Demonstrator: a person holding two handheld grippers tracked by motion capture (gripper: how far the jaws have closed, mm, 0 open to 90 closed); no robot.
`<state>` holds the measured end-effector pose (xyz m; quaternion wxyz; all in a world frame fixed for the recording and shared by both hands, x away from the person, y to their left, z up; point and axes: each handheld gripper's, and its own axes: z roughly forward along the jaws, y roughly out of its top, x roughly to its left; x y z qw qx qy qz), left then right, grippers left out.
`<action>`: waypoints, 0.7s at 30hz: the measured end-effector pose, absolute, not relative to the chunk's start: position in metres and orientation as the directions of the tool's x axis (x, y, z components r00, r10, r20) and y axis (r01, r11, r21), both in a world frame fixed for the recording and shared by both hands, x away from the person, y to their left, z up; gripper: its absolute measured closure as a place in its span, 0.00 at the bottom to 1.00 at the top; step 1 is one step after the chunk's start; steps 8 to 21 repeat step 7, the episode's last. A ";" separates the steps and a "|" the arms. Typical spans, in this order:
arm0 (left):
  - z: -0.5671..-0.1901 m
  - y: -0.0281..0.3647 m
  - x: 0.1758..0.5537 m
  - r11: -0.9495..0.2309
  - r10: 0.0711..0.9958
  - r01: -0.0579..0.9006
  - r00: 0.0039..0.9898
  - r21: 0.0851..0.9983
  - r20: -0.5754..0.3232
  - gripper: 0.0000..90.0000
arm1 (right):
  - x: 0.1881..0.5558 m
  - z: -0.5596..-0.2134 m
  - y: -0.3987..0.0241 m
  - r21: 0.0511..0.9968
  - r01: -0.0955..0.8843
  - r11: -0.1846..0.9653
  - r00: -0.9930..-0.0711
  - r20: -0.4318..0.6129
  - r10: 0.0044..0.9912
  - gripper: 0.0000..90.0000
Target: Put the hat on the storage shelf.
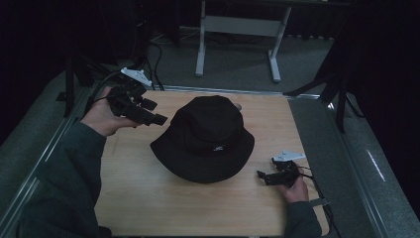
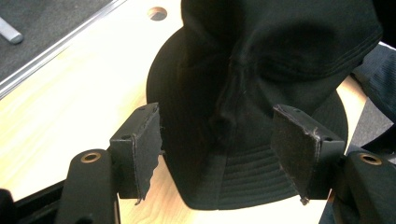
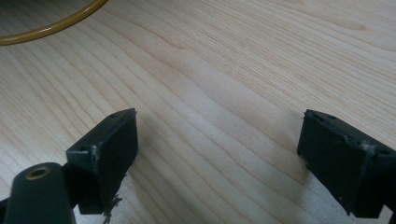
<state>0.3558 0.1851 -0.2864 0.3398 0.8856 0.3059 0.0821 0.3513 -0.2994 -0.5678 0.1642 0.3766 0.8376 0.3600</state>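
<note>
High view: a black bucket hat [image 1: 203, 139] sits crown-up at the middle of the wooden table [image 1: 148, 198], flanked by two hand-held tools. The left gripper [image 1: 157, 118], raised just off the hat's left side, is spread wide and empty, aimed at the crown. The right gripper [image 1: 261, 174], low near the hat's right brim, is likewise released. A clean grab likely means closing on a fold of crown fabric, not the brim.
</note>
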 end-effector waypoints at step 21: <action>-0.293 0.198 0.354 -0.564 0.614 0.496 0.786 0.660 -0.066 0.40 | 0.351 -0.568 -0.299 0.726 0.513 0.458 -0.663 -0.004 0.749 0.14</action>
